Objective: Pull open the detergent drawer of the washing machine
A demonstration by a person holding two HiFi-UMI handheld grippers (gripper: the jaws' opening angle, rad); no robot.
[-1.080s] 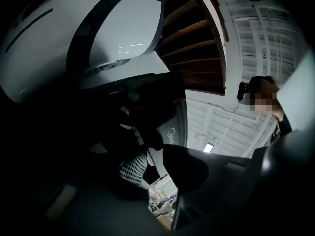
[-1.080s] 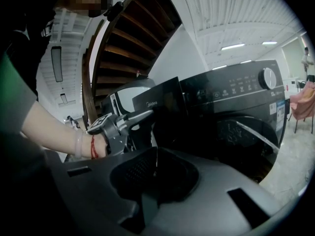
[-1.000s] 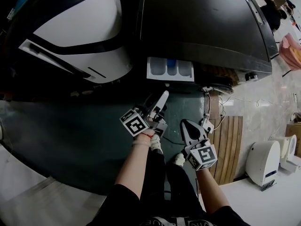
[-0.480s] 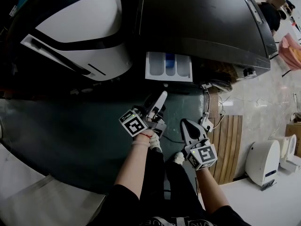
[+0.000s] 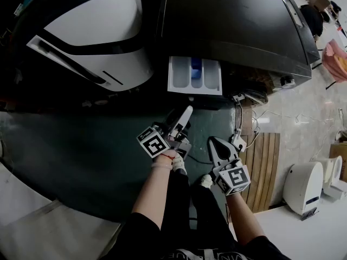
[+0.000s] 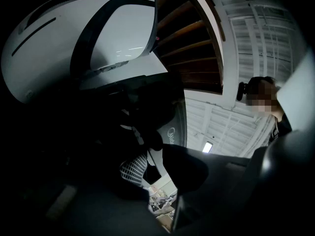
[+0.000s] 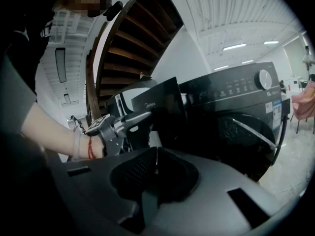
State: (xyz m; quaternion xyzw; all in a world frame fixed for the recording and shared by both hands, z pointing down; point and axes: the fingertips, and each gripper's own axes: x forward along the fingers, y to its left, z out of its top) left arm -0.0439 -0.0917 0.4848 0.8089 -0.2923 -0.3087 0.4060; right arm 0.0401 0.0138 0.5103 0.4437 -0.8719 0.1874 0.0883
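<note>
The black washing machine (image 5: 233, 26) fills the top of the head view. Its detergent drawer (image 5: 181, 77), white inside with a blue compartment, stands pulled well out of the machine's front. My left gripper (image 5: 188, 110) points at the drawer's dark front panel (image 7: 165, 104) and is shut on it. In the right gripper view the left gripper (image 7: 142, 117) meets that panel's edge. The left gripper view is dark, with the pads (image 6: 133, 168) close under the panel. My right gripper (image 5: 216, 142) hangs lower right, shut and empty (image 7: 155, 168).
A white rounded appliance (image 5: 92, 37) stands left of the washing machine. A wooden slatted board (image 5: 263, 167) and a small white device (image 5: 303, 186) lie on the floor at the right. A cable (image 5: 238, 129) trails by the machine's base. My feet (image 5: 179, 164) are below the grippers.
The drawer has come further out of the machine, with the left gripper still on its front. The right gripper has stayed where it was.
</note>
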